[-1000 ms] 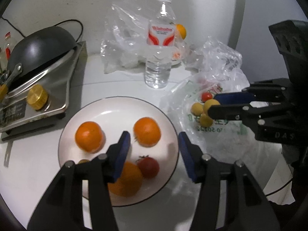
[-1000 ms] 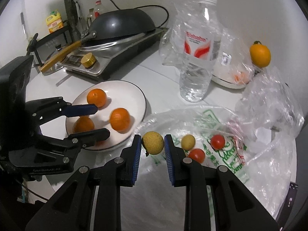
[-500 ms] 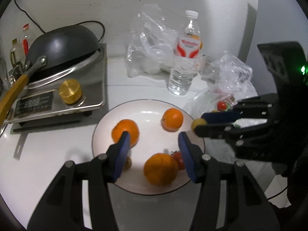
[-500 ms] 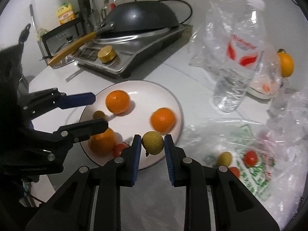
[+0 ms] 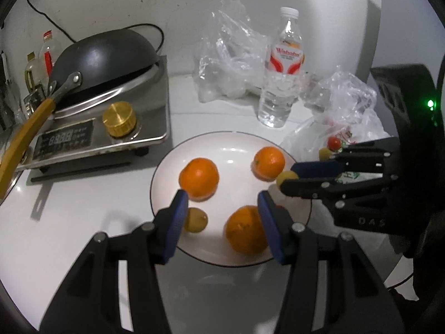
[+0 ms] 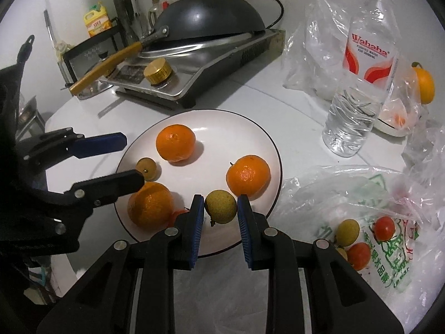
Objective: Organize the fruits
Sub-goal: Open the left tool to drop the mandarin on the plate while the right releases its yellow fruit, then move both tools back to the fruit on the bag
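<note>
Plate (image 6: 267, 139) sits mid-table — stove (image 6: 211, 66) at 11 o'clock behind it. Water bottle (image 6: 358, 89) at 2, fruit bag (image 6: 389, 250) at 4.

On the plate (image 6: 267, 139), your open patch is the centre; oranges (image 6: 175, 146) crowd ten, three and seven o'clock. The stove (image 6: 200, 66) blocks twelve, the water bottle (image 6: 358, 89) two. The left gripper (image 6: 126, 161) bars nine o'clock.

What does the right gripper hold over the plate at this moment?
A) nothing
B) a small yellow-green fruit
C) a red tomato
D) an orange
B: the right gripper is shut on the small yellow-green fruit, its blue pads pressing both sides, above the near edge of the plate.
</note>
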A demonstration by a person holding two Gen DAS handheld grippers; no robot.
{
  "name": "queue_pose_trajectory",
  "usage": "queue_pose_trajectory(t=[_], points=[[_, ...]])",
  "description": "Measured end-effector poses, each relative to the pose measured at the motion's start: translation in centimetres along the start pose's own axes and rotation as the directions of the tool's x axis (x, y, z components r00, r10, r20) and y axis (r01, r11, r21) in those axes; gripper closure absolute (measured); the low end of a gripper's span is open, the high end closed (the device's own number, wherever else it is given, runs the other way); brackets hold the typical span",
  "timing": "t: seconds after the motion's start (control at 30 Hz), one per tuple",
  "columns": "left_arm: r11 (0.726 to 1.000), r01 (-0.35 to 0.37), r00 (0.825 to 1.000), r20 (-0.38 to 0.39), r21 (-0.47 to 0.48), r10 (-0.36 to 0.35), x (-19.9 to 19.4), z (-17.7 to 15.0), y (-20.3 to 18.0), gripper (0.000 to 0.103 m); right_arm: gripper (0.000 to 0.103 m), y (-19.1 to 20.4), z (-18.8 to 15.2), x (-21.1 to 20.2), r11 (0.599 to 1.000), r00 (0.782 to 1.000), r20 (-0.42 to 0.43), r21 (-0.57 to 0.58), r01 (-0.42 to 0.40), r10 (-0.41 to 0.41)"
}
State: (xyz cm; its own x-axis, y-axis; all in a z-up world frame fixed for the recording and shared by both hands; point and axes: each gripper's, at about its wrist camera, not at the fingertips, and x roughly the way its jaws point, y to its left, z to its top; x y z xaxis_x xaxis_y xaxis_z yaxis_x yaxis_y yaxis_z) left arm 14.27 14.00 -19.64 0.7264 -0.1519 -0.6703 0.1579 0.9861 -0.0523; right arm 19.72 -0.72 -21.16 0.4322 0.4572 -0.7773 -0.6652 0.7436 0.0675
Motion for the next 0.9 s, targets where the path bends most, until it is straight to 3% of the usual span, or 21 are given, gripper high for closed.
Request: queue_pose_trajectory(t=[0.13, 0.23, 0.5, 0.9], points=[[1.000, -0.022, 1.000, 0.000, -0.002, 0.022, -0.2, 0.2, -0.8, 0.047, 0.076, -0.3, -0.2, -1.2, 1.000, 0.999, 0.030, 0.001, -0.021, 0.021], [0.999, -0.035, 0.999, 0.007, -0.005, 0.035, -0.5, 0.5, -1.6, 0.038, 0.076, -0.8, -0.3, -2.4, 1.000, 0.998, 0.059, 0.004, -0.031, 0.031], [0.999, -0.045, 0.999, 0.020, 0.020, 0.045, -0.6, 1.4, -5.0, 0.037, 0.076, -3.6, -1.5, -5.9, 0.999, 0.991, 0.133, 0.026, -0.033, 0.029], [0.997, -0.043, 0.999, 0.018, 0.061, 0.042, 0.6, 2.8, -10.5, 0.037, 0.076, -7.4, -3.6, -8.4, 0.998, 0.985, 0.167, 0.051, -0.043, 0.034]])
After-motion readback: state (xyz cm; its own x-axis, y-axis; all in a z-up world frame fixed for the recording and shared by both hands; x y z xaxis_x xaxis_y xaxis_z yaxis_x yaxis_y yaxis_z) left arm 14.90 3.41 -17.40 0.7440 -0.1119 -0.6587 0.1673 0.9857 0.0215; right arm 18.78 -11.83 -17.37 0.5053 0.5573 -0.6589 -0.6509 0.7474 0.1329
